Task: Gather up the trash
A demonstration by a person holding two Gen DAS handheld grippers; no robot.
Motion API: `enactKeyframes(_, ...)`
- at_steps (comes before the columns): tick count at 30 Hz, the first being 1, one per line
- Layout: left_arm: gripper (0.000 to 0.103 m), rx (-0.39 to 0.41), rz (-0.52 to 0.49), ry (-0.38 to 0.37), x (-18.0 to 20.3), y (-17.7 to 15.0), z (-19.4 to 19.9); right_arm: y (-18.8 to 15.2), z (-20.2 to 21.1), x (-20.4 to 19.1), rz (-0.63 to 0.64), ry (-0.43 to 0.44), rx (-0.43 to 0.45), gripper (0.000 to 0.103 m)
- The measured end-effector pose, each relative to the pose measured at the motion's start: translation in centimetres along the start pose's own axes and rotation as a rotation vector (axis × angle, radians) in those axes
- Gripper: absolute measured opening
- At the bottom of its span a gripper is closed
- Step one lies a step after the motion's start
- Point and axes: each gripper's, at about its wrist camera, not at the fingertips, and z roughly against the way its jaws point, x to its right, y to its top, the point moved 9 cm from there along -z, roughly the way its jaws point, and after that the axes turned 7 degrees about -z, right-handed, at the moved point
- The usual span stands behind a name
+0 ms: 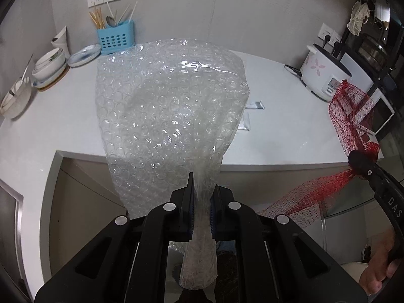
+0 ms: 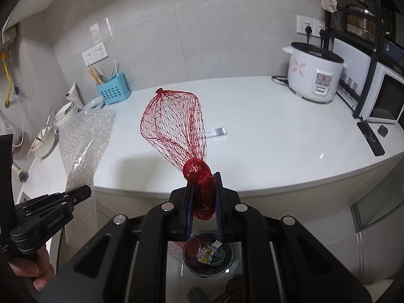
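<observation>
The left gripper (image 1: 200, 202) is clamped on a sheet of bubble wrap (image 1: 166, 106). The sheet stands up in front of the fingers and hides much of the counter (image 1: 272, 96) beyond it, and a twisted end hangs down behind the fingers. The right gripper (image 2: 203, 194) is clamped on the bunched neck of a red net bag (image 2: 174, 123). The loose net balloons forward and up from the fingers, and its tail hangs down under them.

Both pieces of trash are lifted clear of the counter, so I judge that the picking step is finished and the carrying step is in hand. In the right wrist view a wire bin (image 2: 208, 255) with some wrappers inside is directly under the right gripper, on the floor. The net tail seems to reach toward its rim, but I cannot tell if it touches.

The next move probably asks to lower each gripper over the bin and then let go, so that the light pieces fall inside and do not catch on the rim. Two small silver packets (image 1: 255, 104) lie on the counter ahead of the left gripper, behind the bubble wrap; they seem to be left for later.
</observation>
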Motion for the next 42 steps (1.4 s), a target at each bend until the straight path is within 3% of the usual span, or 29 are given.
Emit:
enactKeyframes(13, 0.009, -0.1, 0.112, 0.019, -1.0, -9.1, -6.2, -8.2, -7.1, 0.7, 0.072, 0.057, -0.149, 0.013)
enactKeyframes(20, 0.008, -0.198, 0.201, 0.052, -1.9, -15.5, -11.4, -14.8, -12.7, 2.0, 0.127, 0.063, -0.284, 0.013)
enactKeyframes(25, 0.009, -0.213, 0.211, 0.062, -2.3, -19.0, -15.9, -19.1, -17.1, 2.8, 0.147, 0.075, -0.336, 0.013)
enactKeyframes(33, 0.009, -0.234, 0.24, 0.028, -2.8, -24.0, -24.2, -26.0, -26.0, 4.0, 0.163, 0.1, -0.395, 0.013)
enactKeyframes(42, 0.009, -0.234, 0.268, 0.009, -4.5, -29.7, -33.5, -32.6, -35.1, 4.8, 0.16, 0.135, -0.37, 0.013)
